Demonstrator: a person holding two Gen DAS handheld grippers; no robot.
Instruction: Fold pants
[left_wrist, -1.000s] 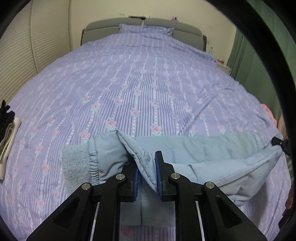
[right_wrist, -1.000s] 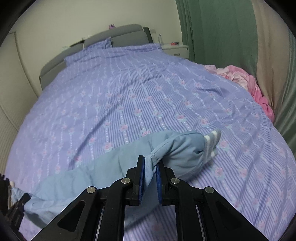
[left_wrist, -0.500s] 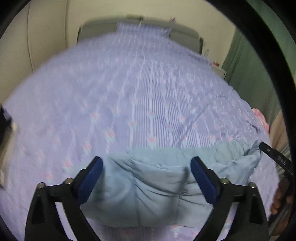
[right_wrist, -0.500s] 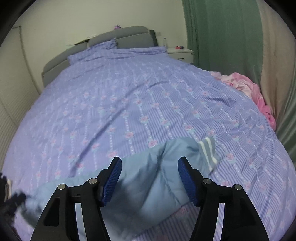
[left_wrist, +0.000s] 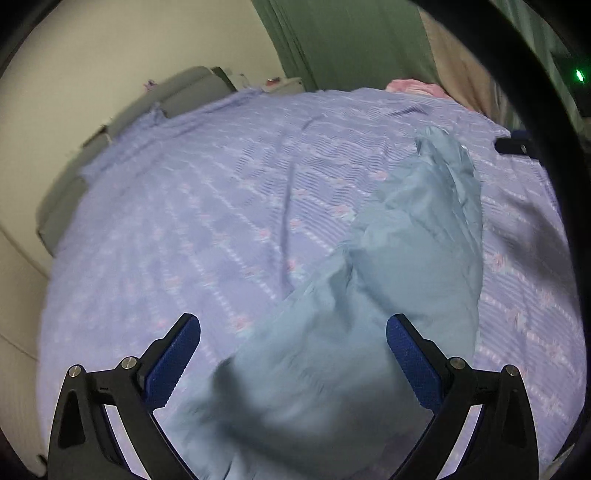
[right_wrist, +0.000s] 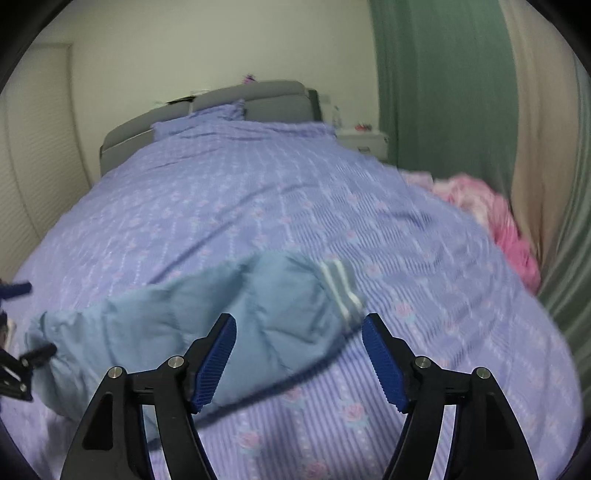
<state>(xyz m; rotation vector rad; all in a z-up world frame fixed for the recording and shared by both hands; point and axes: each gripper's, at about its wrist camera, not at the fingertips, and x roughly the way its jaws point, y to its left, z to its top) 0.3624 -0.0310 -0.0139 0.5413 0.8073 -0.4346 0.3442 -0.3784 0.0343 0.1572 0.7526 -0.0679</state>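
Lying loose on the bedspread (right_wrist: 258, 206), blue pants (right_wrist: 207, 314), left claw (left_wrist: 293, 326) wide, right claw (right_wrist: 299, 325) wide

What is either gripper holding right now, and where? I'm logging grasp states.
Nothing. The left gripper and right gripper are both open; the pants lie loose on the bed.

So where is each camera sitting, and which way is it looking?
Left wrist view: sits on the left claw, looking across the bed toward its right side and the green curtain; its open blue fingers frame the blue pants.
Right wrist view: sits on the right claw, facing the headboard; its open fingers show over the pants.
Both share the pants, the bed, the curtain and the pink clothes.
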